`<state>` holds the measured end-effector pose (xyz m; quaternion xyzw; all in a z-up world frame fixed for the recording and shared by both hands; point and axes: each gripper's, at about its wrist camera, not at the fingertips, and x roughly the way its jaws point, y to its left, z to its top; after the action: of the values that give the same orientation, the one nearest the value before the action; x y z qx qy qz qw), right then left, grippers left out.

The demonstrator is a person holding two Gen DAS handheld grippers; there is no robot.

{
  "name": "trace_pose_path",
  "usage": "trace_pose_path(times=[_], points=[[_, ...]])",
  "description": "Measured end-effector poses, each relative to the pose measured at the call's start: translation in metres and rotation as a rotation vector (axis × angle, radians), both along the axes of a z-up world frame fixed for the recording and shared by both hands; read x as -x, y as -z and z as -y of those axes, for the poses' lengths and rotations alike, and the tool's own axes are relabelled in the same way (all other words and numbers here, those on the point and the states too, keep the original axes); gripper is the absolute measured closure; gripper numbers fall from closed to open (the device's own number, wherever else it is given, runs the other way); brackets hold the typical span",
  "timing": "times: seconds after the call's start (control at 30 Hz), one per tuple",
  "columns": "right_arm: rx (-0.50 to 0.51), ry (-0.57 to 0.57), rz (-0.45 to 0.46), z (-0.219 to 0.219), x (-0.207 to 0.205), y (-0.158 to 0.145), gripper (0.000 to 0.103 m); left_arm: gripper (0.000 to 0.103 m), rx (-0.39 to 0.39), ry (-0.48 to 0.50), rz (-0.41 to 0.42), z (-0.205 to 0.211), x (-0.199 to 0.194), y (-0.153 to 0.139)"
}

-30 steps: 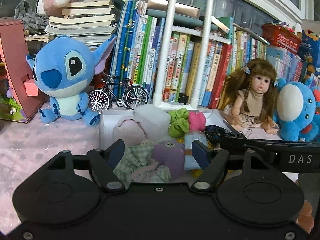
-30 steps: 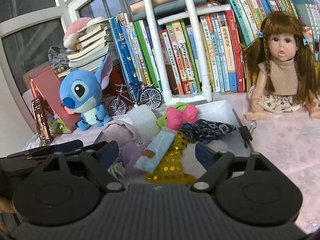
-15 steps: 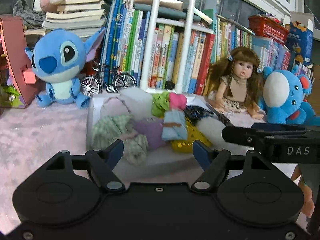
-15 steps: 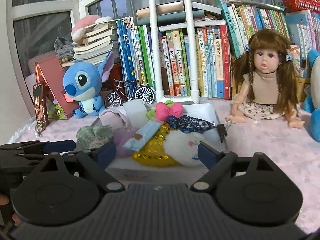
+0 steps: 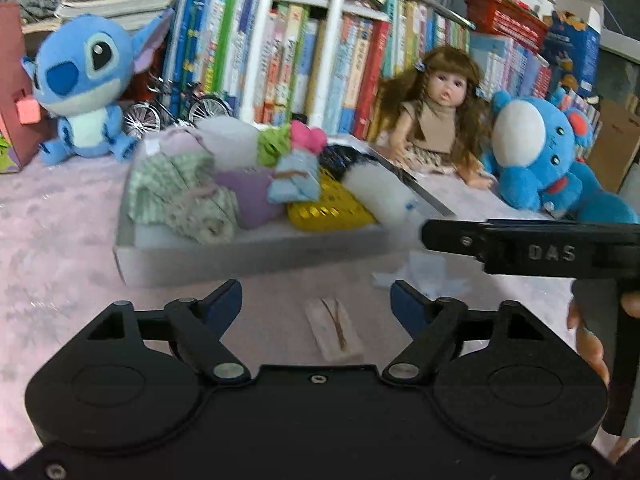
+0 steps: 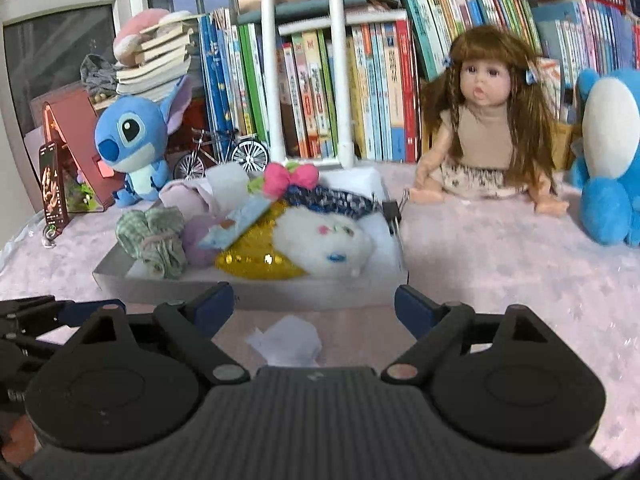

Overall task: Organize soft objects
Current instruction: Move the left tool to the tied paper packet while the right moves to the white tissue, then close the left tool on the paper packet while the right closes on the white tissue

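Soft, even indoor light fills both views, with no hard shadows on the pink tablecloth [image 6: 500, 264]; the window panes [image 6: 52, 52] behind look dark. The left wrist view is smeared by motion blur, most on the books [image 5: 288, 52] and the grey tray [image 5: 248, 256], while the right wrist view is sharper. Fisheye distortion bends the edges, and glare glints on the gold sequins [image 6: 256, 260].
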<state>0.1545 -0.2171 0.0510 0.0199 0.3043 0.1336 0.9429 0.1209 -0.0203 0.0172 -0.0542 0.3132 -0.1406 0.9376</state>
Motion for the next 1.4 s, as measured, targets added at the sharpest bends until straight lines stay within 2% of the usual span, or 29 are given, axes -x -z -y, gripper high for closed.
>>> trace_pose_path(times=[0.07,0.23,0.37,0.43,0.47,0.63,0.73,0.83,0.9,0.97,1.4], points=[[0.000,-0.003,-0.017,0.000,0.000,0.004,0.010,0.031,-0.005,0.015,-0.011,0.004,0.001,0.004],[0.008,-0.011,-0.042,-0.004,0.001,0.011,0.011,0.052,-0.011,0.032,-0.040,0.010,0.001,0.011],[-0.014,-0.015,-0.058,-0.004,0.001,0.016,0.011,0.063,-0.016,0.040,-0.059,0.013,-0.001,0.015],[-0.029,-0.013,-0.067,-0.003,0.000,0.019,0.011,0.074,-0.023,0.043,-0.061,0.014,-0.001,0.016],[-0.035,-0.009,-0.071,-0.003,0.000,0.020,0.011,0.076,-0.029,0.046,-0.060,0.015,-0.001,0.017],[-0.027,-0.015,-0.078,-0.007,0.000,0.025,0.013,0.078,-0.045,0.056,-0.051,0.017,0.001,0.016],[-0.023,-0.025,-0.087,-0.010,0.000,0.027,0.019,0.078,-0.045,0.054,-0.051,0.016,0.002,0.016],[-0.032,-0.028,-0.102,-0.013,-0.001,0.029,0.029,0.078,-0.042,0.052,-0.052,0.014,0.002,0.016],[-0.039,-0.030,-0.109,-0.014,-0.002,0.030,0.045,0.078,-0.040,0.050,-0.053,0.013,0.002,0.015],[-0.041,-0.033,-0.121,-0.015,-0.003,0.031,0.053,0.078,-0.042,0.049,-0.052,0.012,0.002,0.015],[-0.030,-0.045,-0.104,-0.019,0.004,0.026,0.054,0.078,-0.031,0.022,-0.041,0.002,0.001,0.008]])
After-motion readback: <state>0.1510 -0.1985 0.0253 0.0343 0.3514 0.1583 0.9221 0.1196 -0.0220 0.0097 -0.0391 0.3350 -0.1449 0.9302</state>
